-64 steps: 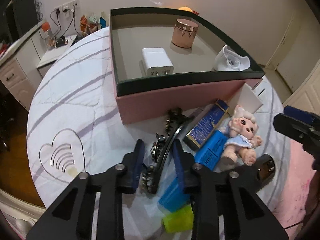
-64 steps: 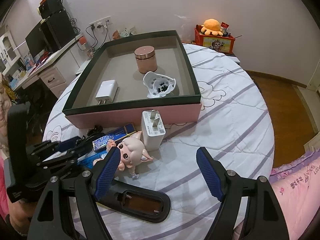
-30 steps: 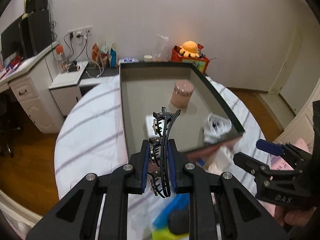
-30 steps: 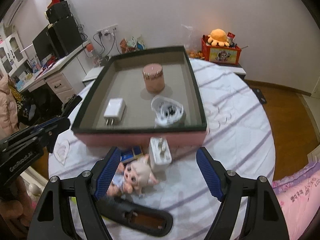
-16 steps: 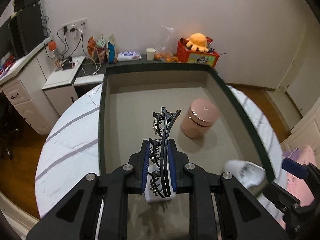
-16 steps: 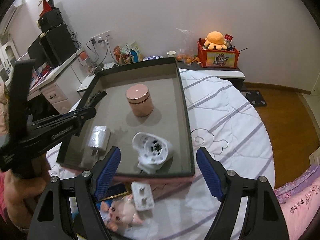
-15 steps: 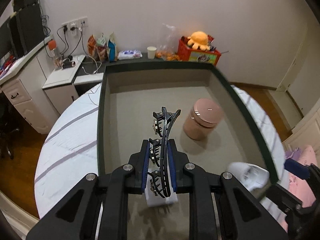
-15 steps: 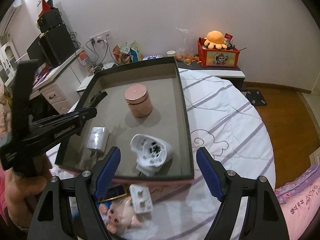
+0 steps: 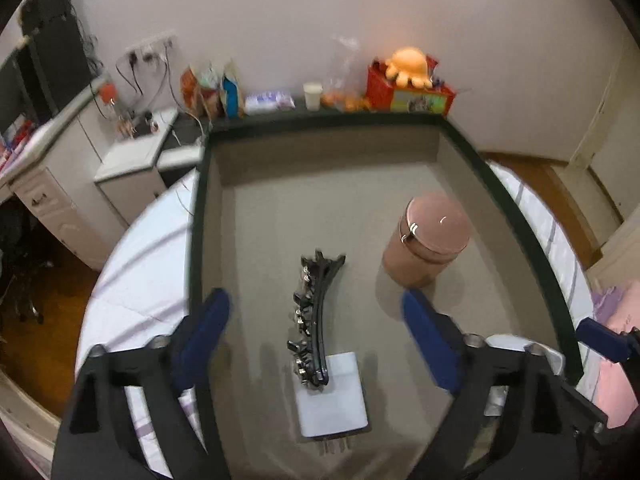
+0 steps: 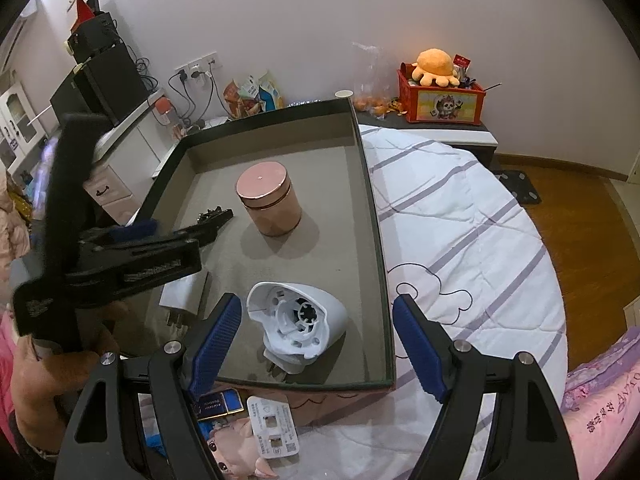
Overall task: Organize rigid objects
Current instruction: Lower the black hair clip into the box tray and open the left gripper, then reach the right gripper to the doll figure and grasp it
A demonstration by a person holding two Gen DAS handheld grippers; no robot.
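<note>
A black hair clip [image 9: 314, 320] lies in the pink box [image 9: 520, 216], its near end resting on a white charger [image 9: 332, 396]. My left gripper [image 9: 316, 332] is open above it, jaws wide on either side. A pink round jar [image 9: 426, 246] stands to the right. In the right wrist view my right gripper [image 10: 316, 336] is open and empty above a white plastic shell [image 10: 298, 328] near the box's front rim [image 10: 304, 388]. The clip's tip [image 10: 214, 216] shows past the left gripper's body, beside the jar [image 10: 268, 204].
In front of the box on the striped tablecloth [image 10: 472, 240] lie a white adapter [image 10: 274, 428], a doll [image 10: 236, 448] and a dark blue box [image 10: 216, 402]. A desk [image 9: 60, 176] and a red toy box [image 10: 440, 100] stand behind the table.
My left gripper carried the hair clip over the box, then opened; the clip now lies on the box floor and charger. My right gripper moved up over the box's front.
</note>
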